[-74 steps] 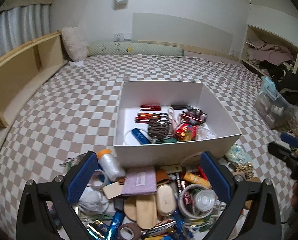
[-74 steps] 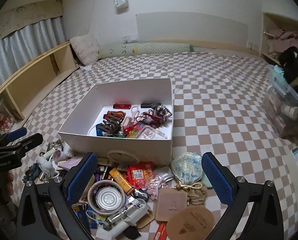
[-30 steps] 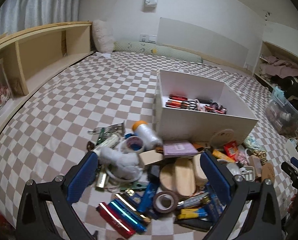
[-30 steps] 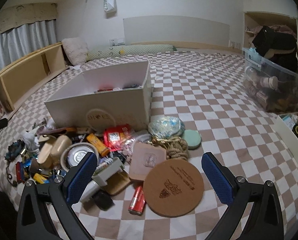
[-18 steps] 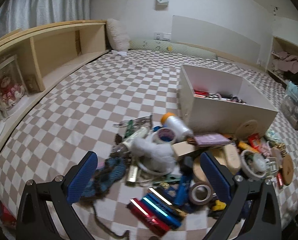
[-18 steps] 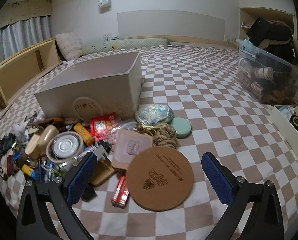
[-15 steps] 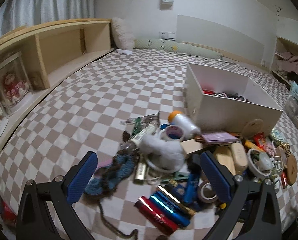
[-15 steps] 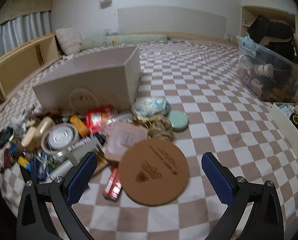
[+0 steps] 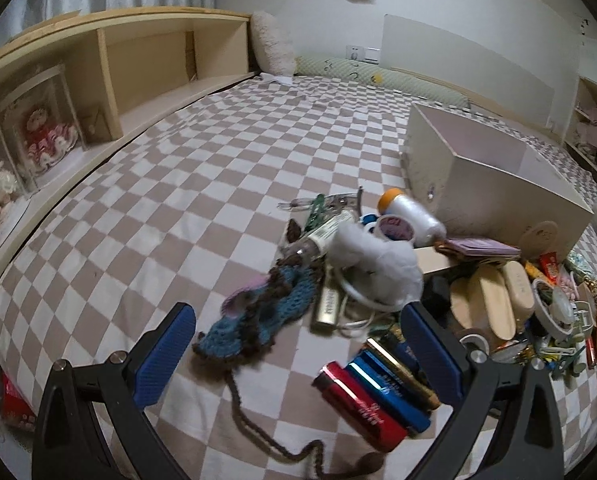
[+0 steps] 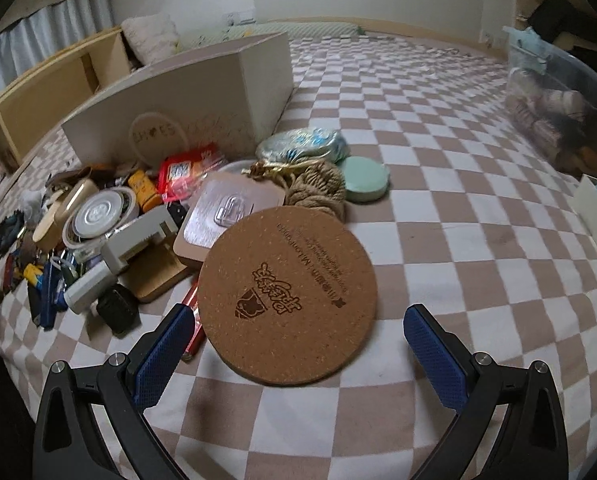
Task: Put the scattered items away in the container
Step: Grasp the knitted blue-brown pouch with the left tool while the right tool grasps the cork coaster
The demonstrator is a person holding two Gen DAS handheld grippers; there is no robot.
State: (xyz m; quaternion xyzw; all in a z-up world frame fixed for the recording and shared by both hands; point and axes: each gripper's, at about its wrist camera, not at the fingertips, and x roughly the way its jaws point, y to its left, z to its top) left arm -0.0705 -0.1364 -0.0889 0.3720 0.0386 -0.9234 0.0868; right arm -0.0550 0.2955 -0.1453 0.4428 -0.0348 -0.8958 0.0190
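So your right claw (image 10: 298,340) was spread wide, holding nothing, with the round cork coaster (image 10: 288,296) lying flat between its fingers, just ahead. Your left claw (image 9: 298,344) was also released and empty, the blue crochet piece (image 9: 254,320) just ahead, long axis slanting up-right. The white box (image 10: 186,104) sat beyond the pile.

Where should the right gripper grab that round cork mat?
Probably by its near rim. The cork mat is a thin disc whose far edge rests on the card and red tube; the near edge lies on the bedspread. The open right gripper should come in low, one finger sliding under.
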